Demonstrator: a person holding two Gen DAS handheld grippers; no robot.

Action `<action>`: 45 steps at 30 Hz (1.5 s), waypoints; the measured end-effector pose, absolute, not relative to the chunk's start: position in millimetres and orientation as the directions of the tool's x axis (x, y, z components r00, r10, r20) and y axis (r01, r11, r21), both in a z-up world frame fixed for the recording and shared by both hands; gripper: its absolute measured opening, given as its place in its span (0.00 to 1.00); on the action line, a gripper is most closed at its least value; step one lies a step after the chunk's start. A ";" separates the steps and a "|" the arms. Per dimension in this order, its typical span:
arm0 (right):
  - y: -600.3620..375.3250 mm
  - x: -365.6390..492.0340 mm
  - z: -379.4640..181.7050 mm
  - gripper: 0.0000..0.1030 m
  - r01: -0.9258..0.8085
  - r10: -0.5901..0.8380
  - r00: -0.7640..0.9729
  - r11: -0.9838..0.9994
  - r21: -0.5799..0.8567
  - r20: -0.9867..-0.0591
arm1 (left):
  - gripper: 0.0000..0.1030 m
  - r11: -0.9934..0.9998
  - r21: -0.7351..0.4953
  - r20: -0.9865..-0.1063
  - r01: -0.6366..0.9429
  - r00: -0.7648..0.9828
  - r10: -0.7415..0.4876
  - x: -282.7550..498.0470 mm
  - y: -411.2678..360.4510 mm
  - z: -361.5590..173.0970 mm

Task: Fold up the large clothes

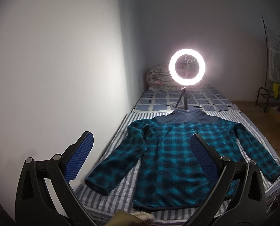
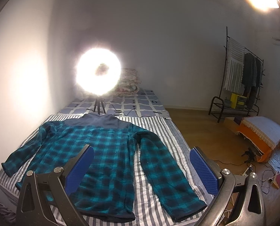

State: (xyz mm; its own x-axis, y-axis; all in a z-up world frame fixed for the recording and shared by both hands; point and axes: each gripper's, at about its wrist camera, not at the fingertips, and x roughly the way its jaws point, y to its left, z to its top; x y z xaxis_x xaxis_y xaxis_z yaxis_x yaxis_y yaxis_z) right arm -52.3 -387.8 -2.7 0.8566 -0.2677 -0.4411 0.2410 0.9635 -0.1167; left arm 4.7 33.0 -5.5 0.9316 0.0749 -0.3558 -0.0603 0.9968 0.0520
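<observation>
A teal and black plaid fleece jacket (image 1: 170, 154) with a navy yoke and collar lies flat and spread out on the striped bed cover (image 1: 121, 192), both sleeves angled outward. It also shows in the right wrist view (image 2: 102, 150). My left gripper (image 1: 141, 141) is open and empty, held above the jacket's near left side. My right gripper (image 2: 141, 154) is open and empty, held above the jacket's near right side, over its right sleeve (image 2: 164, 171).
A lit ring light on a small tripod (image 1: 186, 67) stands on the bed behind the collar, with cables beside it (image 2: 128, 113). A folded quilt (image 1: 158, 77) lies at the bed's far end. A wall runs along the left. A clothes rack (image 2: 241, 79) and an orange box (image 2: 260, 137) stand on the floor at right.
</observation>
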 end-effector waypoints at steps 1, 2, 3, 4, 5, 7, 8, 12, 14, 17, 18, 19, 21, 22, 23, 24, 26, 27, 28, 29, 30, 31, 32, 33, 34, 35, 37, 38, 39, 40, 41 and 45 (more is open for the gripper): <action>-384.9 -50.6 -3.0 1.00 0.233 -0.261 0.858 0.965 -0.119 -0.442 | 1.00 0.996 0.057 -0.357 -0.071 0.930 0.087 3.4 37.2 -6.9; -381.0 -46.7 -3.5 1.00 0.217 -0.249 0.860 0.968 -0.124 -0.446 | 1.00 0.995 0.060 -0.360 -0.081 0.928 0.097 2.2 39.3 -7.7; -377.3 -44.0 -3.2 1.00 0.206 -0.242 0.862 0.970 -0.129 -0.445 | 1.00 0.994 0.061 -0.364 -0.090 0.925 0.106 1.3 41.9 -8.6; -373.6 -41.5 -3.0 1.00 0.197 -0.236 0.867 0.971 -0.134 -0.439 | 1.00 0.993 0.062 -0.371 -0.103 0.921 0.119 0.2 48.8 -12.0; -368.3 -39.1 -2.2 1.00 0.183 -0.225 0.878 0.973 -0.139 -0.423 | 1.00 0.992 0.063 -0.377 -0.113 0.917 0.129 -0.5 52.3 -13.8; -358.5 -35.7 -0.3 1.00 0.144 -0.189 0.901 0.979 -0.141 -0.392 | 1.00 0.990 0.063 -0.397 -0.123 0.907 0.138 -0.8 61.8 -19.7; -352.6 -32.4 1.3 1.00 0.113 -0.157 0.913 0.984 -0.137 -0.377 | 1.00 0.991 0.066 -0.405 -0.120 0.904 0.137 -1.6 67.4 -23.5; -332.0 -13.7 1.8 0.99 -0.011 -0.021 0.926 0.996 -0.084 -0.378 | 1.00 0.990 0.051 -0.415 -0.133 0.899 0.142 -9.2 90.4 -36.8; -316.1 0.0 0.5 0.95 -0.090 0.055 0.918 0.994 -0.070 -0.394 | 0.98 0.991 0.021 -0.432 -0.130 0.893 0.126 -15.8 102.9 -44.4; -282.7 19.8 -5.4 0.89 -0.216 0.161 0.897 0.972 -0.090 -0.411 | 0.93 0.989 0.005 -0.466 -0.145 0.875 0.131 -23.4 117.9 -54.9; -274.2 25.3 -7.7 0.87 -0.245 0.184 0.888 0.965 -0.095 -0.421 | 0.91 0.989 -0.004 -0.480 -0.151 0.868 0.131 -26.2 123.3 -58.4; -261.4 33.4 -11.3 0.83 -0.292 0.224 0.869 0.952 -0.093 -0.440 | 0.86 0.987 -0.013 -0.493 -0.158 0.860 0.131 -29.0 128.2 -61.8; -239.3 48.7 -18.8 0.74 -0.369 0.292 0.826 0.927 -0.072 -0.482 | 0.81 0.985 -0.035 -0.511 -0.167 0.850 0.126 -34.1 136.8 -67.4; -226.5 57.8 -24.0 0.69 -0.408 0.329 0.796 0.912 -0.049 -0.508 | 0.80 0.983 -0.049 -0.523 -0.174 0.844 0.124 -37.3 141.0 -71.2; -214.2 66.6 -29.4 0.65 -0.447 0.370 0.763 0.895 -0.018 -0.530 | 0.79 0.982 -0.057 -0.530 -0.177 0.839 0.121 -37.9 143.1 -73.3; -205.6 74.3 -34.5 0.63 -0.474 0.402 0.733 0.881 0.013 -0.549 | 0.78 0.982 -0.064 -0.537 -0.180 0.835 0.118 -39.7 145.5 -75.5; -180.3 90.9 -45.1 0.54 -0.524 0.462 0.666 0.849 0.074 -0.585 | 0.71 0.980 -0.075 -0.552 -0.185 0.826 0.114 -42.5 148.3 -81.1; -172.1 97.0 -48.9 0.53 -0.541 0.484 0.639 0.835 0.099 -0.598 | 0.70 0.979 -0.084 -0.560 -0.186 0.821 0.108 -43.7 149.2 -84.6; -159.4 106.8 -55.1 0.51 -0.562 0.516 0.597 0.815 0.138 -0.615 | 0.69 0.979 -0.092 -0.568 -0.184 0.817 0.100 -43.5 149.7 -88.4; -147.0 116.2 -61.4 0.49 -0.577 0.544 0.555 0.796 0.180 -0.629 | 0.69 0.979 -0.096 -0.574 -0.182 0.813 0.095 -43.4 150.5 -90.8; -137.8 125.1 -67.2 0.49 -0.587 0.566 0.518 0.781 0.215 -0.642 | 0.68 0.978 -0.097 -0.581 -0.182 0.809 0.093 -43.4 151.1 -94.0; -125.6 133.3 -73.1 0.47 -0.594 0.585 0.480 0.765 0.248 -0.654 | 0.68 0.979 -0.095 -0.586 -0.182 0.805 0.093 -42.8 151.9 -97.2; -114.9 141.7 -79.1 0.47 -0.598 0.598 0.450 0.753 0.274 -0.663 | 0.68 0.979 -0.096 -0.591 -0.181 0.802 0.091 -41.8 152.2 -99.8; -102.5 150.3 -86.0 0.47 -0.599 0.608 0.420 0.743 0.298 -0.674 | 0.67 0.979 -0.099 -0.595 -0.178 0.799 0.085 -40.4 152.9 -101.8; -90.4 159.7 -93.6 0.47 -0.595 0.611 0.392 0.739 0.316 -0.688 | 0.65 0.979 -0.103 -0.599 -0.176 0.797 0.080 -37.9 153.4 -104.4; -76.7 170.0 -101.7 0.47 -0.587 0.610 0.369 0.738 0.334 -0.701 | 0.64 0.979 -0.105 -0.601 -0.175 0.795 0.078 -36.8 155.1 -105.9; -61.2 190.3 -113.1 0.46 -0.567 0.610 0.336 0.739 0.363 -0.717 | 0.64 0.980 -0.107 -0.601 -0.170 0.796 0.072 -32.7 156.7 -108.8; -50.7 201.8 -122.2 0.44 -0.548 0.609 0.319 0.744 0.382 -0.726 | 0.64 0.980 -0.109 -0.600 -0.167 0.797 0.069 -30.5 157.3 -110.1; -44.9 215.7 -130.9 0.44 -0.531 0.604 0.306 0.750 0.395 -0.736 | 0.64 0.980 -0.110 -0.599 -0.163 0.798 0.066 -28.9 159.2 -111.4; -38.2 229.5 -141.0 0.43 -0.507 0.600 0.288 0.757 0.412 -0.747 | 0.64 0.981 -0.111 -0.598 -0.158 0.799 0.061 -26.1 159.5 -112.9; -29.8 241.8 -151.8 0.41 -0.476 0.594 0.271 0.767 0.431 -0.758 | 0.64 0.982 -0.113 -0.597 -0.152 0.800 0.056 -23.0 159.3 -114.5; -3.1 290.7 -185.2 0.38 -0.389 0.585 0.209 0.785 0.482 -0.784 | 0.64 0.985 -0.116 -0.593 -0.125 0.804 0.032 -13.4 157.8 -120.5</action>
